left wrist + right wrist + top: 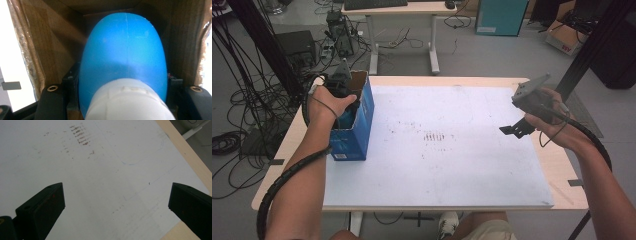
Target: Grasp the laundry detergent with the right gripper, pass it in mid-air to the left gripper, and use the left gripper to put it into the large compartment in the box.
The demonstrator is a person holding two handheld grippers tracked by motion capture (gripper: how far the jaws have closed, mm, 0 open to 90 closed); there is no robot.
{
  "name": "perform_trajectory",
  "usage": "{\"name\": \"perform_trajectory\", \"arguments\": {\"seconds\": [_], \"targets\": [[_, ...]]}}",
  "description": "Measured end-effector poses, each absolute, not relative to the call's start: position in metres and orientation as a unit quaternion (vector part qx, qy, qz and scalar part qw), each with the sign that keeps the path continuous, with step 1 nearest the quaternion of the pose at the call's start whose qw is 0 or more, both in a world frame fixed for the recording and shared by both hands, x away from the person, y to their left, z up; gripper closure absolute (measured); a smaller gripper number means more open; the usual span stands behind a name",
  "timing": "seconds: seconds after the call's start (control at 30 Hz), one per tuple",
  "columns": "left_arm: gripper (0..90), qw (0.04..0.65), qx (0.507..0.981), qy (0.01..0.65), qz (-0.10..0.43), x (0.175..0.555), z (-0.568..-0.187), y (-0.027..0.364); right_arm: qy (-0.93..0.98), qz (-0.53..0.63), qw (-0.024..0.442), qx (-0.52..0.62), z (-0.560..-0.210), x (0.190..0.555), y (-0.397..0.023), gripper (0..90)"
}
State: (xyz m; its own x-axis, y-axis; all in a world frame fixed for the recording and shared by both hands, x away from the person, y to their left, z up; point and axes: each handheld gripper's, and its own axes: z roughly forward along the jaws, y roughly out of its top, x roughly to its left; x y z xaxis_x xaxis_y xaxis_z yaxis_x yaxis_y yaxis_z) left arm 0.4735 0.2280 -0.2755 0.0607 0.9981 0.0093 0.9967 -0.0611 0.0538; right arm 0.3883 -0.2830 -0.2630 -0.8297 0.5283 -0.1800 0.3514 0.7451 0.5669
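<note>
An open blue cardboard box [360, 126] stands at the left edge of the white sheet [452, 165]. My left gripper [343, 101] reaches down into it from above. In the left gripper view a smooth blue rounded object [125, 50] with a white ribbed part [130, 102] sits between the black jaws, with the box's brown inner walls [50, 45] around it. The jaws press against its sides. My right gripper [513, 129] hovers over the sheet's right side, open, with nothing between its fingers [42, 205].
The sheet covers most of a light wooden table [557, 165] and bears faint brown marks [434, 136] near its middle. Beyond the table are a desk [402, 10], a cardboard box [564, 35] and cables on the floor [242, 100].
</note>
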Motion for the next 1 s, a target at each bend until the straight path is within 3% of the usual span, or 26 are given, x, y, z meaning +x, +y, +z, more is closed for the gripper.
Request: {"name": "perform_trajectory", "arguments": {"seconds": [1.0], "targets": [[36.0,0.011,0.729,0.684,0.022,0.4738,-0.2766,0.2279,0.918,0.266,0.169,0.241,-0.261,0.3873,-0.2841,0.5]]}}
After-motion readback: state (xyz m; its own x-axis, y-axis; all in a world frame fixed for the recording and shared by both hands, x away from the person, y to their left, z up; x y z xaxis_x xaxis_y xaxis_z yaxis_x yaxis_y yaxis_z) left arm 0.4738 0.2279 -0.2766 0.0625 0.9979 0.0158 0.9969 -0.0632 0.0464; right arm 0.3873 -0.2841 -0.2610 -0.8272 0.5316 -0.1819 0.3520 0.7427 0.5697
